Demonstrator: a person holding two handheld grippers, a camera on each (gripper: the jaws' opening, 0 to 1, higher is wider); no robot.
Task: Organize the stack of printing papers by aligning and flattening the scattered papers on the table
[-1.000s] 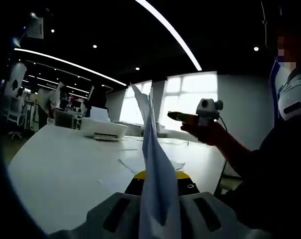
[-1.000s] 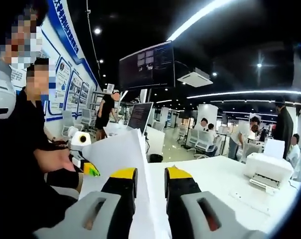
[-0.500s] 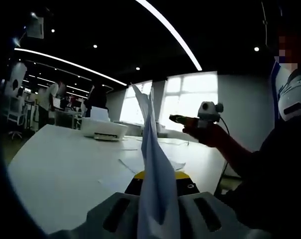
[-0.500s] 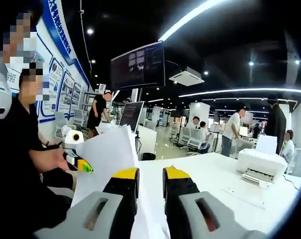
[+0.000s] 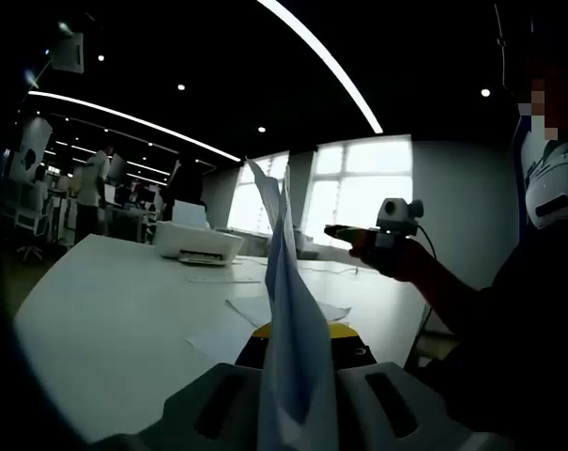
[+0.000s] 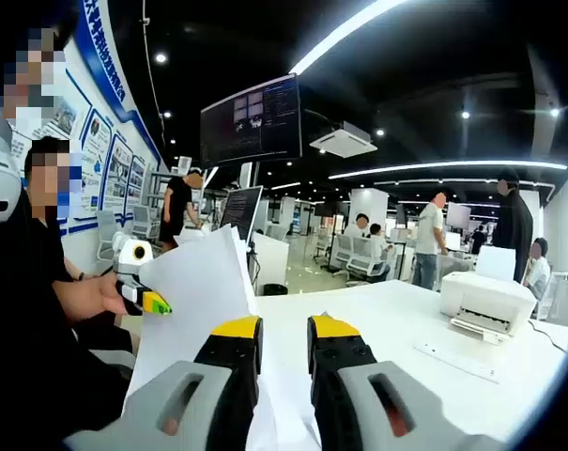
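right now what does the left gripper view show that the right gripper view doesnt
Left gripper view: bright windows behind the table, loose white sheets lying flat on it, and the upright white paper stack seen edge-on, clamped in the left gripper.

Right gripper view: a dark hanging wall monitor, blue wall posters, and seated and standing people in the office.

Both: the paper stack held between the two grippers, the white table, and a white desktop printer.

You are holding the white papers (image 5: 288,319) upright and edge-on, while loose sheets (image 5: 255,315) are lying flat on the desk (image 5: 105,319).
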